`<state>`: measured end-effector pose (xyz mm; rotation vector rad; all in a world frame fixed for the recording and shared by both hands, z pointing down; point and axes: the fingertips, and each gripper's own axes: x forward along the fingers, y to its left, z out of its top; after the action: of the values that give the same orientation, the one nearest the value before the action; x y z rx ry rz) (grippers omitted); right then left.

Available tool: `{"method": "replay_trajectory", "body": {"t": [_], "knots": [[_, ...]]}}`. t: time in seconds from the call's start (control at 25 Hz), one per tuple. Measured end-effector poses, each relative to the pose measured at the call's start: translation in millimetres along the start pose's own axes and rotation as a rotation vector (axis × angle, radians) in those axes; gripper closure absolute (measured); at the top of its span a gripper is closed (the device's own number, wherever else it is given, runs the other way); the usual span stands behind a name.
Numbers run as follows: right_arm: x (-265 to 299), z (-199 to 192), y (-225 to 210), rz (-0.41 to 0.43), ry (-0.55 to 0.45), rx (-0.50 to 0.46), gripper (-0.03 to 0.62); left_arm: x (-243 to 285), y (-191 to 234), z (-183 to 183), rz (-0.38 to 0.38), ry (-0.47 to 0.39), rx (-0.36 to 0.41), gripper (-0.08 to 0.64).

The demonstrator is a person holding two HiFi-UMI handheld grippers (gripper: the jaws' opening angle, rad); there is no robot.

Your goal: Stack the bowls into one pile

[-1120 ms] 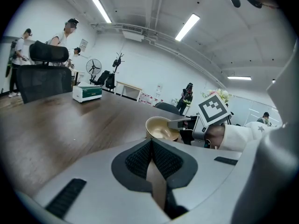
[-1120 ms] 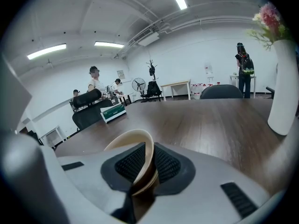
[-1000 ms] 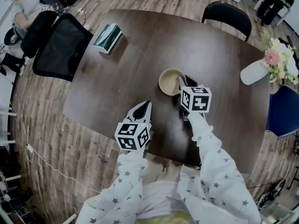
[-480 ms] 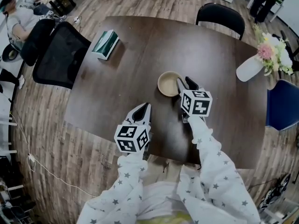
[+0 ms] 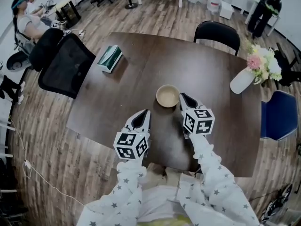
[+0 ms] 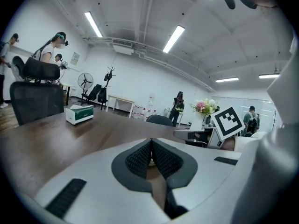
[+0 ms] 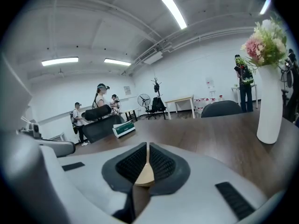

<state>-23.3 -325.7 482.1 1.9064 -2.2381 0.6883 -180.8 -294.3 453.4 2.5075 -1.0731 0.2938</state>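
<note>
One bowl (image 5: 167, 96) is seen on the table (image 5: 117, 98) beside the right gripper (image 5: 182, 97), jaws just closed empty; left gripper (image 5: 145, 113) jaws are pressed together.

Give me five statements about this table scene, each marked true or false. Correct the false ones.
1. The tan bowl pile sits on the dark table. True.
2. The right gripper holds a bowl in the air. False: its jaws, which have just been closing, are together with nothing gripped, and the bowls rest on the table.
3. A green-and-white box lies near the table's far left edge. True.
4. The white vase of flowers stands on the floor. False: it stands on the table, near its right edge.
5. The left gripper has its jaws wide apart. False: they are together, with nothing held.
</note>
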Motion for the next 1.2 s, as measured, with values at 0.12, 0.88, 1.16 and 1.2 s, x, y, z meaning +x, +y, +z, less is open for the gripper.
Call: {"method": "replay_trajectory", "body": {"t": [0.12,0.88,1.16,1.2], "knots": [[-18.1,10.4,10.8,0.078,-0.044,-0.004,0.561,-6.6,-11.1,9.2,-0.006,-0.026,0.022,0.534],[-111.3,69.0,18.4,0.204,-0.277,0.013,0.571,-58.8,-35.7,57.5,0.020,-0.177,0.133,0.535],[-128.8,79.8,17.6,0.198,-0.321,0.007,0.571,-74.9,-32.0,70.8,0.045,-0.226,0.139,0.535],[-129.4,80.3,18.1,0.197,-0.325,0.006,0.571,-76.3,-31.9,71.3,0.045,-0.231,0.137,0.535]]}}
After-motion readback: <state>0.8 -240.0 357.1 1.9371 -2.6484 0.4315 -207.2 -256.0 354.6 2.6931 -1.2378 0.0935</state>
